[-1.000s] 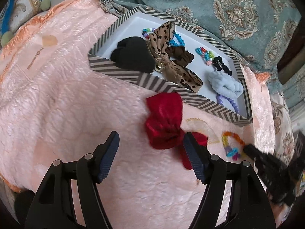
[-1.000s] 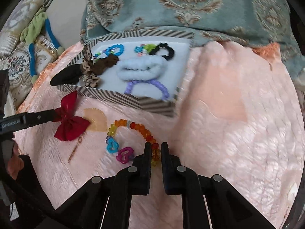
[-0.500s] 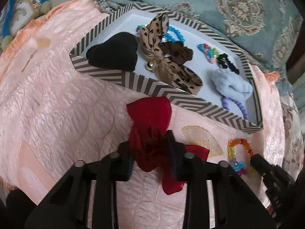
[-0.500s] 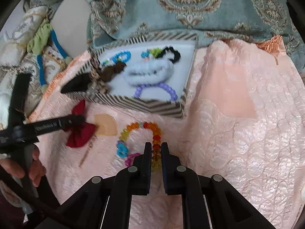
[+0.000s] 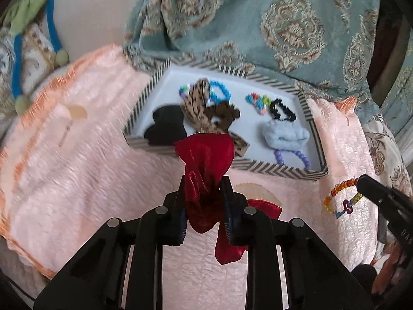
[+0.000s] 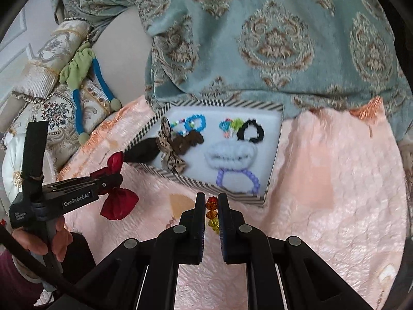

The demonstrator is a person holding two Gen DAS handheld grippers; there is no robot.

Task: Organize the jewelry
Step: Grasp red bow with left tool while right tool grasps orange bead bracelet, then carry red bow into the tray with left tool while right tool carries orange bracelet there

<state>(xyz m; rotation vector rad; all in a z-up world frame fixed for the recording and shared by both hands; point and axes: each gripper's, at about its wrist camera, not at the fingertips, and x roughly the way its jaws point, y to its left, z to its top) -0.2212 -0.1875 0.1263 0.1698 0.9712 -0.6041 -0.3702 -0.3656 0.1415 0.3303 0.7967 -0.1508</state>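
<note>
A red satin bow (image 5: pixel 204 155) hangs above the pink quilt with my left gripper (image 5: pixel 204 184) shut on its middle. The right wrist view shows the same bow (image 6: pixel 117 202) in the left gripper (image 6: pixel 114 179), raised off the quilt. My right gripper (image 6: pixel 212 199) is shut on a rainbow bead bracelet (image 6: pixel 211 209), of which only a few beads show between the pads. In the left wrist view the bracelet (image 5: pixel 340 190) dangles from the right gripper (image 5: pixel 362 180). Just beyond both stands the striped tray (image 5: pixel 260 167) with a white floor.
The tray (image 6: pixel 196 182) holds a black bow, a leopard bow (image 5: pixel 198 108), a brown scrunchie, a pale blue scrunchie (image 6: pixel 229 156), a black scrunchie and several bead bracelets. A teal patterned blanket (image 6: pixel 271 38) rises behind. Pillows and a green-blue toy (image 6: pixel 80 77) lie left. A hand (image 6: pixel 59 237) holds the left gripper.
The left jaws closed on the red bow and lifted it off the quilt. The right gripper, still shut on the bracelet, rose too, so the bracelet now hangs from it.
</note>
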